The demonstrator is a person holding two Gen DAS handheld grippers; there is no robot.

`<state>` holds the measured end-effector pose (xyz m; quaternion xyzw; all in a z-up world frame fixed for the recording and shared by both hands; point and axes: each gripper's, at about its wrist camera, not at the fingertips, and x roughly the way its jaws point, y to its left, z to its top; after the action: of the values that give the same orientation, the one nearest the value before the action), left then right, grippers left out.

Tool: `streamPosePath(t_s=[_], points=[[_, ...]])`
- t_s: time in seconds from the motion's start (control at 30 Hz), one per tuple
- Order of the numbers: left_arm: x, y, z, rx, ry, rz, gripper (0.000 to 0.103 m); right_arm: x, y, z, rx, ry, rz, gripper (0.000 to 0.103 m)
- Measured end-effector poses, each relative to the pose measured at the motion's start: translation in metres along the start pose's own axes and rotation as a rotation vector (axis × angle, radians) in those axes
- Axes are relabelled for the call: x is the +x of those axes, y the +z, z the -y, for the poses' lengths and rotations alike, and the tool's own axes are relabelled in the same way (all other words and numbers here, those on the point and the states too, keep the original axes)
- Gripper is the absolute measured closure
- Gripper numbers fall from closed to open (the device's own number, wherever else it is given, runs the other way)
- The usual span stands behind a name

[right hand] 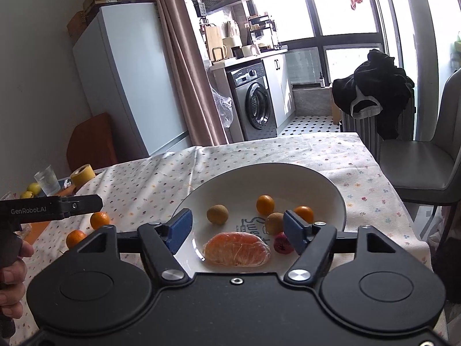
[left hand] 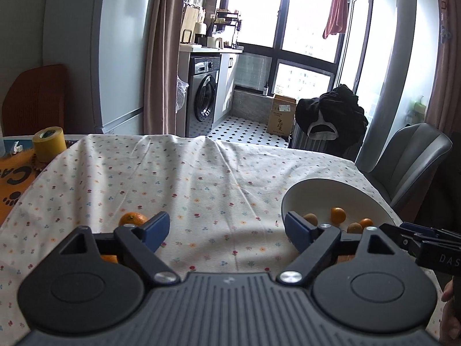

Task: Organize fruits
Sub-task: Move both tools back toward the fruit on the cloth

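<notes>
Peeled orange: lying in the white bowl, near rim, between the blue pads.
Bowl company: two kumquats, two brownish fruits, one red.
Loose oranges: out on the worktop, left of bowl.
Right tongs: released, spread wide, empty.
Left tongs: released too, hovering over cloth.

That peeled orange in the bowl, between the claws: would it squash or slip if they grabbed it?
Probably soft: the peeled orange has no rind, only thin membrane, so a firm pinch might burst segments. It may also feel slippery, as its surface looks glossy. It seems unlikely to roll, lying broad and low in the bowl before the open right gripper.
</notes>
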<state>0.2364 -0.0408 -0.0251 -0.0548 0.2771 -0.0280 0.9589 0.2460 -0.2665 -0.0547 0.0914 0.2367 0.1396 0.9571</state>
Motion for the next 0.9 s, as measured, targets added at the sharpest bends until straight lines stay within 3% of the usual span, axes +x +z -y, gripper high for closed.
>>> streamPosePath(t_s=[0.17,0.3,0.9], points=[[-0.011,-0.004,-0.016,-0.016,0.03,0.011,0.014,0.0,-0.001,-0.013,0.001,0.015,0.002,0.006],[-0.022,-0.008,-0.031,-0.036,0.044,0.025,0.01,0.003,-0.002,-0.026,-0.011,0.037,-0.007,0.001],[-0.044,-0.022,-0.077,-0.075,0.123,-0.002,0.009,0.012,-0.013,-0.08,-0.092,0.159,-0.034,0.0]])
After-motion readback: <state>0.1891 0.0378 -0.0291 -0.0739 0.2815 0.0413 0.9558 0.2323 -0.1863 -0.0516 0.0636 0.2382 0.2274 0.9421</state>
